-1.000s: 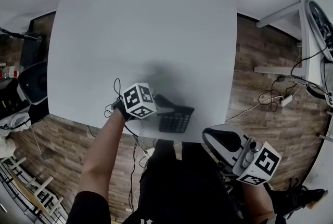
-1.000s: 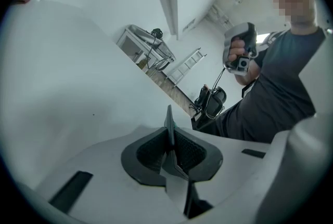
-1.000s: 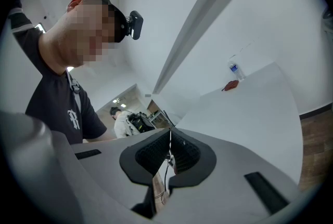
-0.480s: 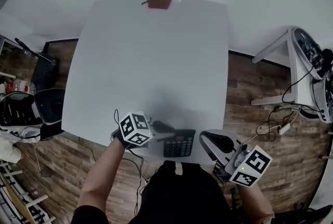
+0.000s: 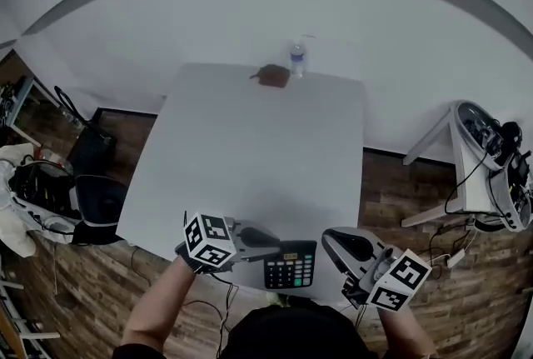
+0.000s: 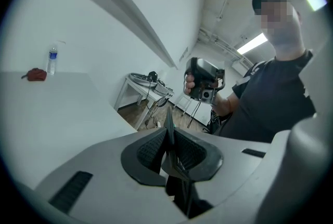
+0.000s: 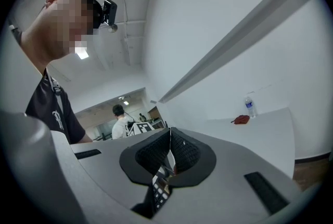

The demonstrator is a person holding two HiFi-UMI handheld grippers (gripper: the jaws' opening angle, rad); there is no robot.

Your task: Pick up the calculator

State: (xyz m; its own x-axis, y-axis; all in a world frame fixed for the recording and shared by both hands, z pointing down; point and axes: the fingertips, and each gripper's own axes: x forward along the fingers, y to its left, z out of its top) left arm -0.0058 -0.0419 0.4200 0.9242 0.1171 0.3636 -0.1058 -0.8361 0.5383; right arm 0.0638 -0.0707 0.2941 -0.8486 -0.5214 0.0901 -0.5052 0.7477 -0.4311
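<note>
The left tool (image 5: 268, 242) is clamped on the left edge of the calculator (image 5: 291, 267), which sits low in the centre of the head view, over the counter's (image 5: 250, 157) near edge, and stretches rightward from the pads. The right tool (image 5: 329, 242), pads together and empty, hangs just beside the calculator's right edge

1. Left gripper (image 5: 256, 239) is clamped on the thin edge of the calculator (image 5: 291, 267), jaws almost together, tilted a bit downward.
2. Right gripper (image 5: 335, 241) sits just beside it with its pads pressed together, aimed across at the left one.
3. Left forearm (image 5: 162, 307) is bare and stretched forward.
</note>
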